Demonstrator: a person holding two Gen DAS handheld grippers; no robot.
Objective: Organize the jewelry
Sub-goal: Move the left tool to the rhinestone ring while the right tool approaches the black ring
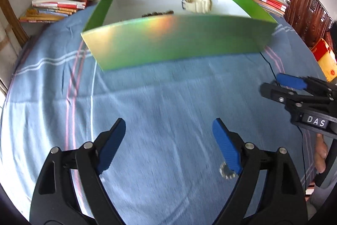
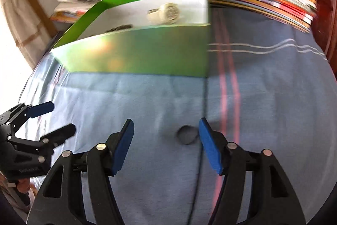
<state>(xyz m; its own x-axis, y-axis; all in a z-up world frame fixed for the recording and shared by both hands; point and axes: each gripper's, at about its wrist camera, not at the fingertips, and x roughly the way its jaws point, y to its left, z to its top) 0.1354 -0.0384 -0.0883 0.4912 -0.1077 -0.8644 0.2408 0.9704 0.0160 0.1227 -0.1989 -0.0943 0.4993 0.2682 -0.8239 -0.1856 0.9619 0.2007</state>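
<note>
The small toothed silver ring [image 1: 227, 171] lies on the blue bedsheet [image 1: 168, 98] just beside the released left tool [image 1: 168, 130], which should close squarely before lifting toward the green box [image 1: 174, 41]; the right tool [image 2: 165, 130] gapes beside a dark round piece [image 2: 186, 134].

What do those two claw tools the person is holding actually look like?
Both match. The left gripper has two black plastic arms shaped like tongs, with silver rivets at the joints and ribbed blue pads on the fingers. The right gripper has the same black frame and blue pads. Seen from the left wrist view, its body carries a white "DAS" label. A thin black cable trails across the cloth.
</note>
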